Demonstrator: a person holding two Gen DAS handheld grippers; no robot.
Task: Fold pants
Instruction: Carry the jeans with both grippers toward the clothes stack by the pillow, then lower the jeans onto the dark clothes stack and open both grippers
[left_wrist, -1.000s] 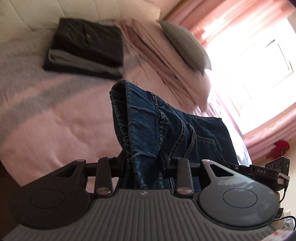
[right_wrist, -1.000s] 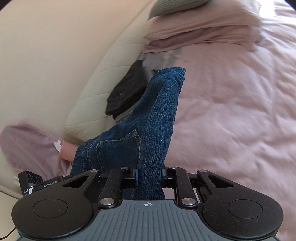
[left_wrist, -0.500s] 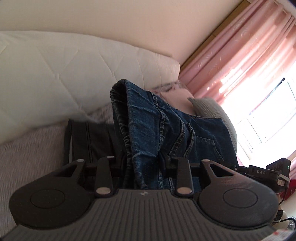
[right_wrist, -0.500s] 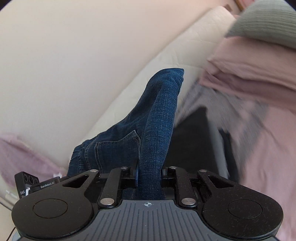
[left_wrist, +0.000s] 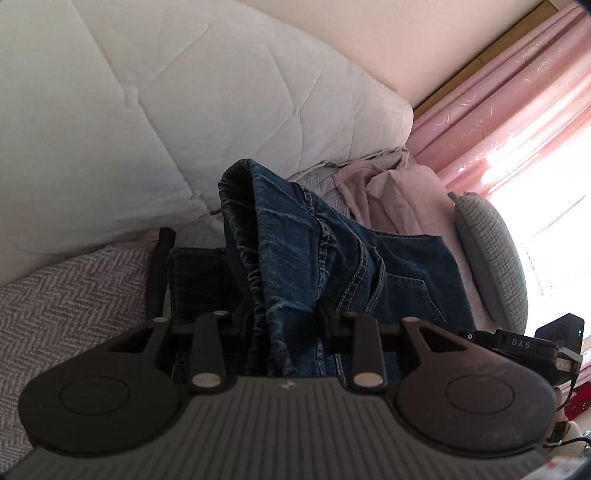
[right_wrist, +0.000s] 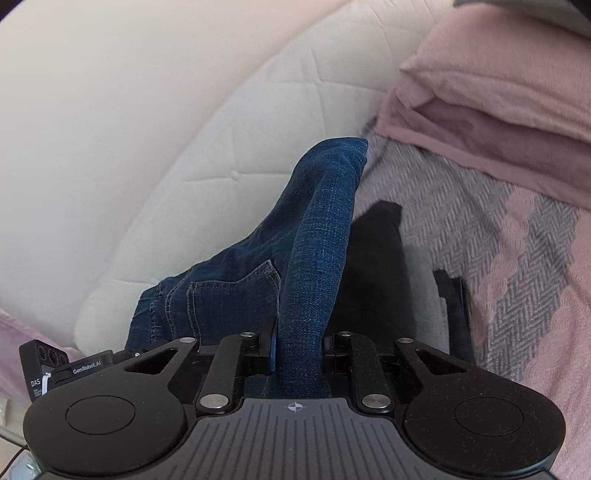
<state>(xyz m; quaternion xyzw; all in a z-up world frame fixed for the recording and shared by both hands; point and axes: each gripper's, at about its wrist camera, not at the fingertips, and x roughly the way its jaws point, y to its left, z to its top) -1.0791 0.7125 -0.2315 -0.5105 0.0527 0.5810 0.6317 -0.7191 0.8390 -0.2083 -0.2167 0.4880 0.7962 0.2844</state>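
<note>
Folded blue jeans (left_wrist: 314, 258) hang between my two grippers above the bed. My left gripper (left_wrist: 284, 325) is shut on the bunched waistband end of the jeans, whose back pocket shows to the right. My right gripper (right_wrist: 297, 343) is shut on a thick fold of the same jeans (right_wrist: 314, 236), with a pocket visible on its left. A pile of dark folded garments (left_wrist: 195, 280) lies just beyond and below the jeans, also seen as the dark pile (right_wrist: 373, 266) in the right wrist view. The fingertips of both grippers are hidden by denim.
A cream quilted headboard (left_wrist: 155, 110) rises close behind the pile. Pink folded bedding (right_wrist: 498, 110) and a grey cushion (left_wrist: 491, 254) lie to the right. A grey herringbone blanket (right_wrist: 480, 229) covers the bed. Pink curtains (left_wrist: 517, 92) hang by a bright window.
Both grippers have carried the jeans toward the headboard. The dark folded pile, far away a second ago, now sits right under the jeans. Both grips are unchanged.
</note>
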